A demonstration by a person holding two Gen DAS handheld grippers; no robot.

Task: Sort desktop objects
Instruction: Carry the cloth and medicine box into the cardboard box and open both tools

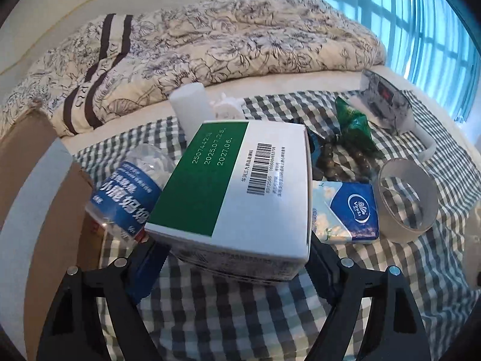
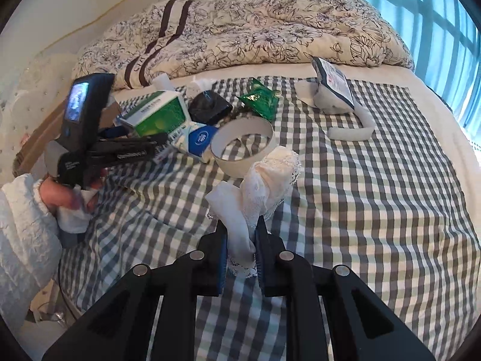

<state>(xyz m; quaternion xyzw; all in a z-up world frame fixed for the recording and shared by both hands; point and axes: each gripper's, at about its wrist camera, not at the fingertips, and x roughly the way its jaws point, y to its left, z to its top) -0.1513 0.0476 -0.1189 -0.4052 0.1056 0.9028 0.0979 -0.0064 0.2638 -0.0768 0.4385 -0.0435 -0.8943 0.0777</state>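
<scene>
My left gripper [image 1: 234, 258] is shut on a green-and-white medicine box [image 1: 237, 186], held tilted above the checked cloth [image 1: 228, 310]. In the right wrist view the same left gripper [image 2: 141, 147] and box [image 2: 156, 114] sit at the left, with a person's hand [image 2: 63, 195] on the handle. My right gripper [image 2: 240, 249] is shut on a white lace cloth [image 2: 264, 177] that stands up between its fingers. A clear bottle with a blue label [image 1: 126, 186] lies left of the box. A blue tissue pack [image 1: 345, 210] and a tape roll [image 1: 405, 198] lie to its right.
Behind the box are a white cylinder [image 1: 189, 105], dark beads [image 1: 339, 156], a green packet [image 1: 354, 126] and a patterned device with a white strap [image 2: 333, 90]. A black object [image 2: 210, 105] sits by the packet. A floral quilt [image 2: 255, 30] lies at the back, a window [image 2: 436, 15] to the right.
</scene>
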